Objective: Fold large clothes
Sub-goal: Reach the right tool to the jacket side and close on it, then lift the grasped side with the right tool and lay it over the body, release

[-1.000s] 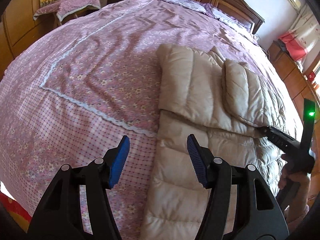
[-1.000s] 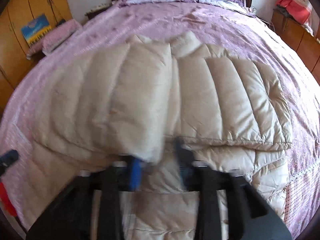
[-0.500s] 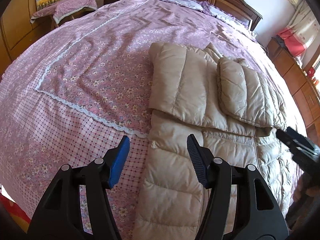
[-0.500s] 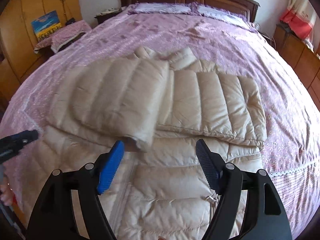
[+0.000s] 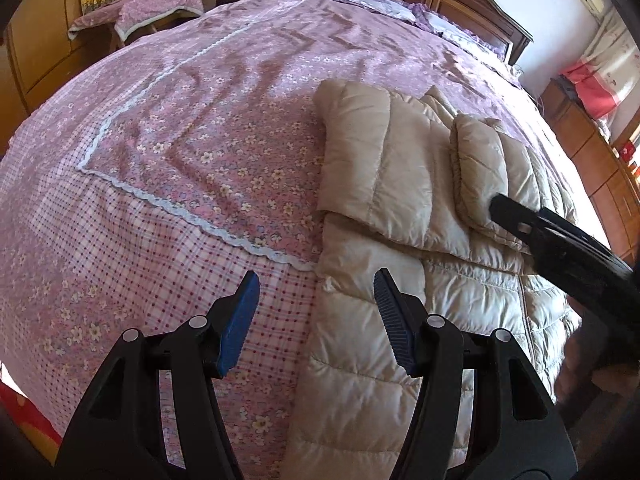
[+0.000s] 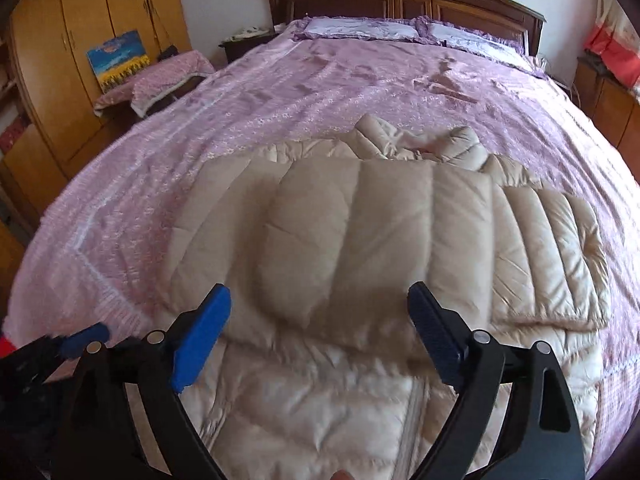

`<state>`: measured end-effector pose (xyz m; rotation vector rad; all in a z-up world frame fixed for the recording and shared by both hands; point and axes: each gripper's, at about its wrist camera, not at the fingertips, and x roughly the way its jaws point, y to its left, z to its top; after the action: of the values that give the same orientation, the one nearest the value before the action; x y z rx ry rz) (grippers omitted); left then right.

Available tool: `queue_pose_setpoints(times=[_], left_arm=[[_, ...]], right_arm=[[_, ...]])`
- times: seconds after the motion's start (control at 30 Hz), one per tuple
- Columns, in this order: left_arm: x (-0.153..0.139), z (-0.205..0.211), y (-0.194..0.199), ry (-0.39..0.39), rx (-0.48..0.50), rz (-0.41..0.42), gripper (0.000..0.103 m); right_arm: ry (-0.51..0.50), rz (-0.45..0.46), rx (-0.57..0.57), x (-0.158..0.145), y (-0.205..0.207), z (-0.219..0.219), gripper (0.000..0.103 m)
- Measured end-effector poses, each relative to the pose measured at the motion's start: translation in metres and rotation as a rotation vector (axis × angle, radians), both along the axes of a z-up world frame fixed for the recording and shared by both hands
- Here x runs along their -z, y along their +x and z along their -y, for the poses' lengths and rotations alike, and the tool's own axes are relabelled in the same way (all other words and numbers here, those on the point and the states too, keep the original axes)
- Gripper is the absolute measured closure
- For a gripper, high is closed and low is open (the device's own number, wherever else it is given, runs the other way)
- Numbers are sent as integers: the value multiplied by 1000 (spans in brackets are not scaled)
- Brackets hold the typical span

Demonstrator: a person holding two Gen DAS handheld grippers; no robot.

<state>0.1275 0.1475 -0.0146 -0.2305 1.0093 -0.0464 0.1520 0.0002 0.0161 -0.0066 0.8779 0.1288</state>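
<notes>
- So far, I judge the fold about halfway: both sleeves of the beige quilted down jacket (image 6: 360,240) lie folded across its chest, one overlapping the other, while the lower body is still spread flat toward me
- What I think remains is bringing the hem up over the sleeves, or halving the body, and then tidying the bundle
- My right gripper (image 6: 320,340) hovers over the near edge of the upper sleeve, its blue-padded jaws opening wide with nothing pinched between them; the sleeve lies below them on its own
- My left gripper (image 5: 316,320) is spread about halfway and empty, poised above the jacket's left side edge where it meets the bedspread
- That jacket sits toward the foot of the bed, collar pointing at the headboard, its hem running toward the foot edge
- Under it is a pink-and-lilac floral bedspread (image 5: 180,140) with a white lace seam and a checked border near the foot edge
- Around the bed I see a dark wooden headboard (image 6: 400,0), two lilac pillows (image 6: 360,28), orange-brown wooden wardrobes (image 6: 80,40) and a small cloth-covered side table (image 6: 160,76)
</notes>
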Motion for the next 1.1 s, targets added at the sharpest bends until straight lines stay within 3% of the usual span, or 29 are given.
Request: queue_pose_setpoints(times=[0.17,0.23,0.3,0.33,0.4,0.5,0.9,1.1], left_arm=[[2,-4,1,-3,-2,-1,43],[2,-4,1,-7,0,0,43],[2,-4,2,-6,3,1,43],[2,-4,2,-6,6,3,43],[1,-1,3,-6,12,7,43],[-3,3,5,-2,24,15,43],[-35,44,35,45,135,109,43],[-30,72,64,74,176,124,43]], right_arm=[[-58,-40,25,24,15,-6,16],[-57,-51,35,31,16,-2,24],[-65,-54,47,35,15,2,48],[-65,-56,50,36,15,5,51],[-49,-61,45,36,13,12,71],[-26,-53,34,28,8,21,85],[86,140,108,-65,-8,108,91],[119,143,222,-67,-9,171,91]])
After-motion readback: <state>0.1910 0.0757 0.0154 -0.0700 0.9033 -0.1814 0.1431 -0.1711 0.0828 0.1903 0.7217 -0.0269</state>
